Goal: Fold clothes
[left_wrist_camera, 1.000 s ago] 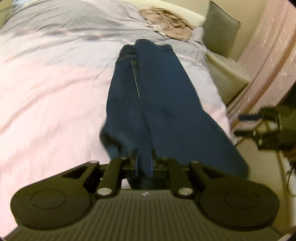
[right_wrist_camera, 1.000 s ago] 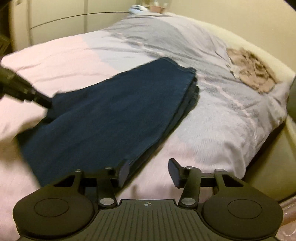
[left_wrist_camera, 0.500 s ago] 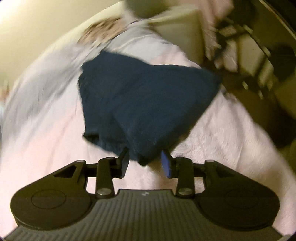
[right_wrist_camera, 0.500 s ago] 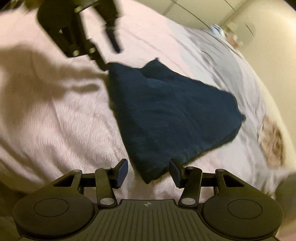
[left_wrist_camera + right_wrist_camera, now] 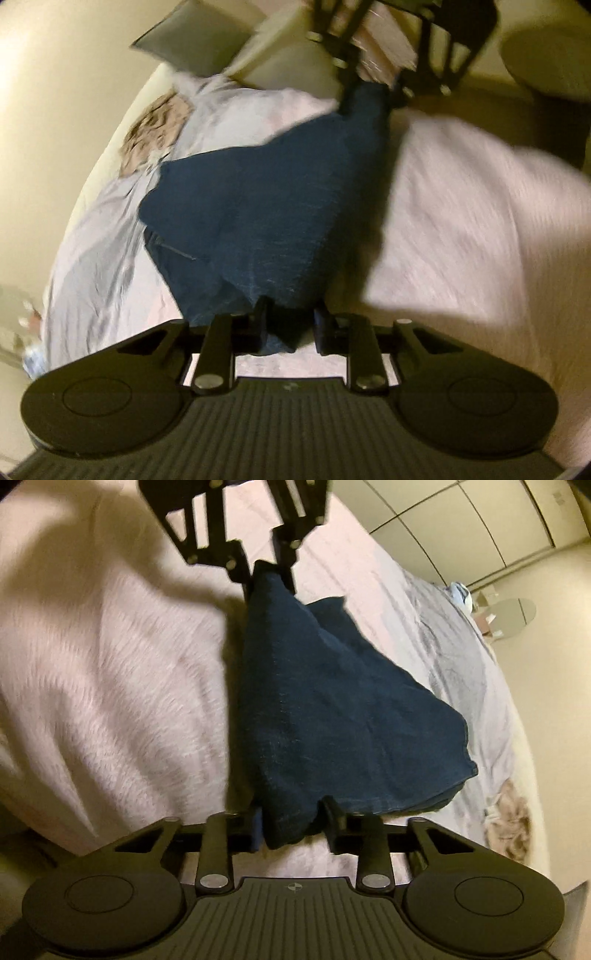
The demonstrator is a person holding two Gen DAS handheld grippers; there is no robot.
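Note:
Dark blue jeans (image 5: 273, 206) lie folded over on the pink and grey bed cover (image 5: 461, 206). My left gripper (image 5: 291, 321) has one near corner of the fold bunched between its closing jaws, and the cloth rises to it like a tent. In the right wrist view, my right gripper (image 5: 295, 816) is closing on the opposite corner of the jeans (image 5: 332, 716), and cloth fills its gap. Each view shows the other gripper pinching the far corner: the right gripper (image 5: 369, 99) and the left gripper (image 5: 267, 572).
A crumpled tan garment (image 5: 155, 133) lies further up the bed, also visible as the tan garment (image 5: 513, 812). A grey pillow (image 5: 192, 37) and a pale bedside unit (image 5: 291, 62) stand past the bed. Wardrobe doors (image 5: 461, 524) line the far wall.
The jeans lay stretched out long a second ago and are now folded into a shorter shape. Both grippers rolled and came to the fold's two corners; both sets of jaws narrowed onto the cloth.

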